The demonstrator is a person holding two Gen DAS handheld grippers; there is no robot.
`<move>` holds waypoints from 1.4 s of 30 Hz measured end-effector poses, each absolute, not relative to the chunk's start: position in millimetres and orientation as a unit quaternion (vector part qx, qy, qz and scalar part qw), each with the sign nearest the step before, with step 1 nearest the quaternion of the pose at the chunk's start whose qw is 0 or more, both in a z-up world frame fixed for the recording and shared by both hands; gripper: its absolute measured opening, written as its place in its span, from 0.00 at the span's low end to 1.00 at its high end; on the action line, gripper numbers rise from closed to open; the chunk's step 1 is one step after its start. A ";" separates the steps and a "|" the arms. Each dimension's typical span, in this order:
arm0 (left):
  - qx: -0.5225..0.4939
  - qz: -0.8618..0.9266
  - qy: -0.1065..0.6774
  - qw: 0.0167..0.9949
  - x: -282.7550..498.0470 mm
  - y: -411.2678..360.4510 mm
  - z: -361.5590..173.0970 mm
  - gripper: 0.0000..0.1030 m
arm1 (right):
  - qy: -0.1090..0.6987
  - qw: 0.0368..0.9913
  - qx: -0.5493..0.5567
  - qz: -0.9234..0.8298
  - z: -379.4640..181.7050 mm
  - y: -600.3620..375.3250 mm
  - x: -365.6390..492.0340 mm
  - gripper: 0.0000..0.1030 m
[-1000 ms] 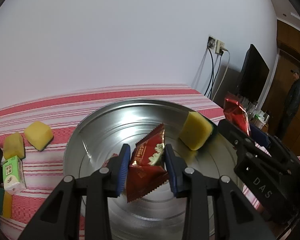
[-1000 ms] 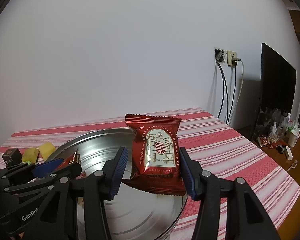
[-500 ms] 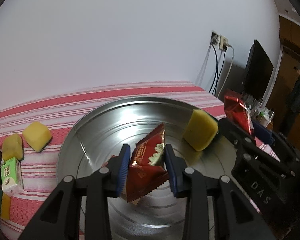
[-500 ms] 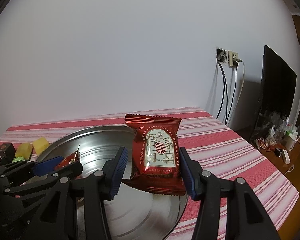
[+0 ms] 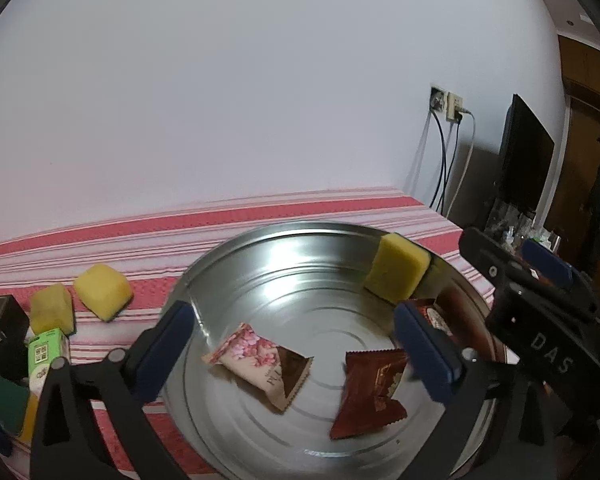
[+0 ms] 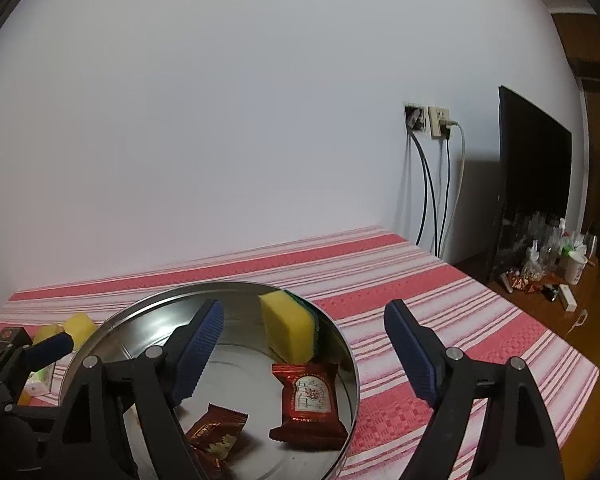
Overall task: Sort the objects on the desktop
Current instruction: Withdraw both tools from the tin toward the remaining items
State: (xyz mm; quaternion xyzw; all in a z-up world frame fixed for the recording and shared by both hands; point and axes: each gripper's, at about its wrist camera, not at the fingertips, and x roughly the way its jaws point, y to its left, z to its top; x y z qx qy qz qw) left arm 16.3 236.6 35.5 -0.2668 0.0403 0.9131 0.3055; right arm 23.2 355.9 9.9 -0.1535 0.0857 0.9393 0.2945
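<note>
Both tongs stand wide apart with nothing between their blue pads: the left gripper [image 5: 296,350] hangs over the round metal tray [image 5: 284,248], and the right gripper [image 6: 306,354] hangs over the tray's right half, its right finger out past the rim above the striped red tablecloth [image 6: 440,292]. In the left wrist view the body of the right gripper shows at the right edge with the letters "DAS" on it. Three packets lie flat on the tray floor. The dark red packet [image 5: 370,392] lies with its long axis running from the near left to the far right; its print is too blurred to read. The pink flowered packet [image 5: 260,364] lies beside it, apart from it, its brown end toward the camera, its lettering not legible. The large red packet [image 6: 308,404] lies near the right wall of the tray, face up, its arched white label with red characters upright toward the right wrist camera. A yellow sponge [image 6: 288,332] with a green backing leans on the tray's far right wall. Left of the tray lie two yellow sponges [image 5: 102,296], a green box [image 5: 44,356] with a QR code, and a black box [image 5: 0,314].
</note>
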 end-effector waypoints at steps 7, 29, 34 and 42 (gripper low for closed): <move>-0.268 0.923 0.021 0.277 5.8 211.5 32.8 0.99 | 0.075 0.286 -0.138 0.945 14.9 332.9 23.1 0.90; -0.183 0.973 0.032 0.139 -14.1 119.5 31.4 0.99 | 0.102 0.275 -0.046 0.955 7.3 254.0 2.8 0.97; -0.163 0.981 0.038 0.102 -18.5 105.4 24.8 0.99 | 0.110 0.269 -0.047 0.956 1.5 244.3 -2.8 0.97; -0.175 0.980 0.024 0.095 -26.8 90.9 14.9 0.99 | 0.095 0.260 -0.056 0.959 -6.8 227.0 -14.4 0.97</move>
